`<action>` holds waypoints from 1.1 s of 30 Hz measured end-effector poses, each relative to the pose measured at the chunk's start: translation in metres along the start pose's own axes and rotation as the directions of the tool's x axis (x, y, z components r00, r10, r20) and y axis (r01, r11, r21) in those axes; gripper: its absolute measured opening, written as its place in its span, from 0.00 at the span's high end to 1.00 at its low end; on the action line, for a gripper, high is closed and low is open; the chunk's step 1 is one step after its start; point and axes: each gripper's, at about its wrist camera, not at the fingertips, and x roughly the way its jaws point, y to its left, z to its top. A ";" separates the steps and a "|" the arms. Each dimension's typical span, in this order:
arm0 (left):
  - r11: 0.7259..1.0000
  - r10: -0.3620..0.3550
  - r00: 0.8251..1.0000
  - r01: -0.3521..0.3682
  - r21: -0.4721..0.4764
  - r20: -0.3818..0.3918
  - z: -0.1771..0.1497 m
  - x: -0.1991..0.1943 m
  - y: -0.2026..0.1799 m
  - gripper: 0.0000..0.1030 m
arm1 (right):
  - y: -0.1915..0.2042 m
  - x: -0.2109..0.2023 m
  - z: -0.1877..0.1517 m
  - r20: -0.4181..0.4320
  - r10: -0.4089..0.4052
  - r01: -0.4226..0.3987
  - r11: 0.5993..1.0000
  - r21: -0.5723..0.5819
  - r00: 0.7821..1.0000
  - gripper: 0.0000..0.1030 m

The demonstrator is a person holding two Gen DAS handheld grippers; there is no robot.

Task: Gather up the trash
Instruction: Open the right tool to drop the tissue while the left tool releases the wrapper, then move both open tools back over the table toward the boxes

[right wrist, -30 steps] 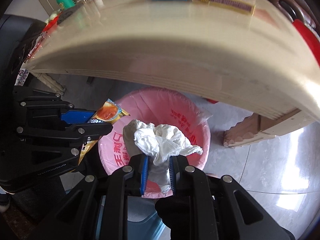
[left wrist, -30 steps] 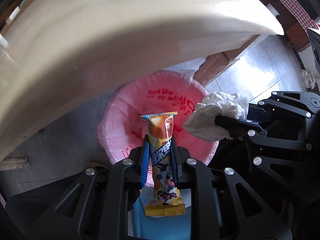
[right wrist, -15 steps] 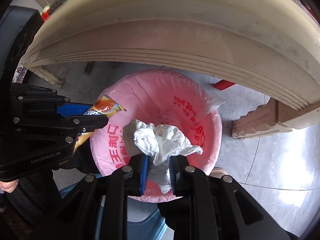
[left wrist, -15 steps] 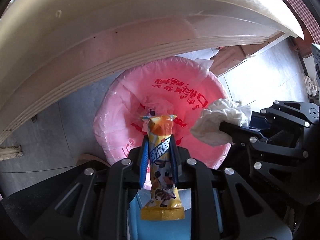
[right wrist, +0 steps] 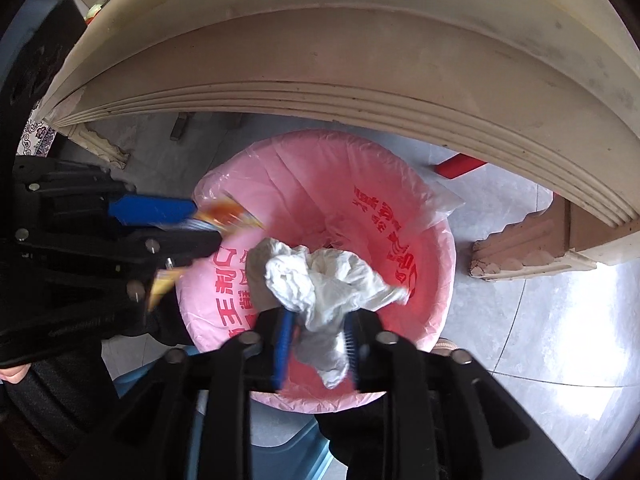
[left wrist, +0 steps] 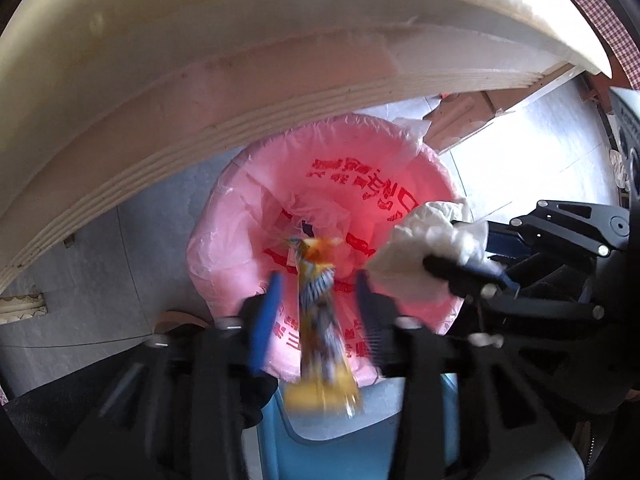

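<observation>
A bin lined with a pink bag [left wrist: 372, 184] [right wrist: 320, 168] stands on the floor under the table edge. My left gripper [left wrist: 318, 300] is open above its near rim; the orange snack wrapper [left wrist: 320, 320] hangs blurred between the spread fingers, touching neither. In the right wrist view the wrapper [right wrist: 224, 216] shows at the left gripper's tips. My right gripper [right wrist: 316, 324] has its jaws parted around the crumpled white tissue [right wrist: 324, 284], which still sits between them over the bin. The tissue also shows in the left wrist view [left wrist: 428, 248].
The thick cream table edge [left wrist: 200, 92] [right wrist: 360, 60] overhangs the bin closely. A carved table foot [right wrist: 532, 248] stands to the right of the bin. A blue plastic stool [left wrist: 340, 440] sits below the grippers. Grey floor tiles [right wrist: 560, 340] lie around.
Both grippers have opened over the bin. The wrapper has come loose from the left fingers and is dropping; the right jaws have parted around the tissue.
</observation>
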 end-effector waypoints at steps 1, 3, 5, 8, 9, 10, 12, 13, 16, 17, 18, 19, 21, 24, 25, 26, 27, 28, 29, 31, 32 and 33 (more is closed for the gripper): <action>1.000 0.001 1.000 -0.001 0.005 0.007 0.000 -0.001 0.000 0.53 | 0.000 -0.001 0.000 0.005 -0.002 0.002 1.000 0.001 1.000 0.60; 1.000 0.006 1.000 -0.006 0.004 0.011 0.001 -0.003 0.000 0.51 | -0.001 -0.002 0.000 0.015 -0.014 0.014 1.000 0.001 1.000 0.54; 1.000 0.009 1.000 -0.009 -0.004 0.011 0.002 -0.003 0.003 0.48 | -0.003 -0.004 0.000 0.018 -0.007 0.007 1.000 0.008 1.000 0.52; 1.000 0.013 1.000 -0.013 -0.016 0.008 0.003 -0.002 0.006 0.48 | -0.003 -0.005 0.000 0.020 -0.002 0.001 1.000 0.017 1.000 0.44; 1.000 0.019 1.000 -0.019 -0.017 0.009 0.004 -0.002 0.006 0.47 | -0.003 -0.005 0.001 0.021 0.000 0.000 1.000 0.017 1.000 0.44; 1.000 0.023 1.000 -0.023 -0.017 0.010 0.004 -0.002 0.007 0.47 | -0.003 -0.005 0.001 0.022 -0.003 0.003 1.000 0.017 1.000 0.43; 1.000 0.023 1.000 -0.023 -0.016 0.014 0.004 -0.003 0.007 0.47 | -0.003 -0.006 0.000 0.023 -0.004 0.004 1.000 0.016 1.000 0.41; 1.000 0.022 1.000 -0.022 -0.016 0.018 0.004 -0.005 0.007 0.47 | -0.003 -0.006 0.000 0.024 -0.001 0.000 1.000 0.018 1.000 0.40; 0.999 0.029 0.999 -0.029 -0.014 0.025 0.003 -0.008 0.007 0.47 | -0.003 -0.008 0.000 0.024 0.008 -0.009 1.000 0.027 1.000 0.40; 0.999 0.029 0.999 -0.029 -0.014 0.028 0.003 -0.010 0.007 0.46 | -0.004 -0.010 0.000 0.026 0.012 -0.013 0.999 0.029 1.000 0.40; 0.999 0.029 0.999 -0.029 -0.015 0.030 0.003 -0.011 0.006 0.46 | -0.003 -0.012 0.000 0.029 0.014 -0.014 0.999 0.030 0.999 0.40; 0.999 0.031 0.999 -0.030 -0.018 0.034 0.002 -0.014 0.007 0.46 | -0.003 -0.014 0.000 0.032 0.014 -0.015 0.999 0.029 0.999 0.40; 0.999 0.030 0.999 -0.029 -0.023 0.042 0.000 -0.020 0.007 0.46 | -0.002 -0.020 0.001 0.040 0.019 -0.021 0.999 0.029 0.999 0.40; 0.999 0.035 0.998 -0.034 -0.021 0.058 -0.002 -0.037 0.005 0.46 | 0.005 -0.042 0.001 0.075 0.023 -0.024 1.000 0.016 0.997 0.40; 0.999 0.040 0.997 -0.039 -0.016 0.065 -0.003 -0.045 0.005 0.46 | 0.007 -0.049 0.001 0.085 0.022 -0.023 1.000 0.009 0.996 0.40; 0.999 0.044 0.996 -0.043 -0.012 0.075 -0.004 -0.053 0.004 0.46 | 0.008 -0.059 0.001 0.099 0.024 -0.024 1.000 -0.001 0.995 0.40; 0.999 0.045 0.995 -0.044 -0.010 0.088 -0.005 -0.065 0.004 0.46 | 0.010 -0.072 0.002 0.120 0.029 -0.028 1.000 -0.011 0.992 0.40; 0.999 0.046 0.995 -0.045 -0.009 0.094 -0.006 -0.074 0.005 0.45 | 0.010 -0.082 0.002 0.133 0.032 -0.030 0.999 -0.017 0.991 0.40; 0.999 0.047 0.994 -0.046 -0.011 0.100 -0.006 -0.084 0.006 0.44 | 0.010 -0.094 0.004 0.151 0.034 -0.031 0.999 -0.026 0.988 0.39; 0.999 0.048 0.993 -0.047 -0.018 0.107 0.000 -0.106 0.009 0.38 | 0.007 -0.125 0.009 0.199 0.027 -0.018 0.999 -0.047 0.980 0.30; 0.999 0.048 0.992 -0.046 -0.022 0.116 0.004 -0.118 0.011 0.37 | 0.007 -0.136 0.012 0.215 0.024 -0.013 0.998 -0.056 0.976 0.29; 0.998 0.051 0.991 -0.048 -0.028 0.125 0.009 -0.130 0.012 0.37 | 0.005 -0.150 0.016 0.235 0.023 -0.008 0.998 -0.065 0.972 0.29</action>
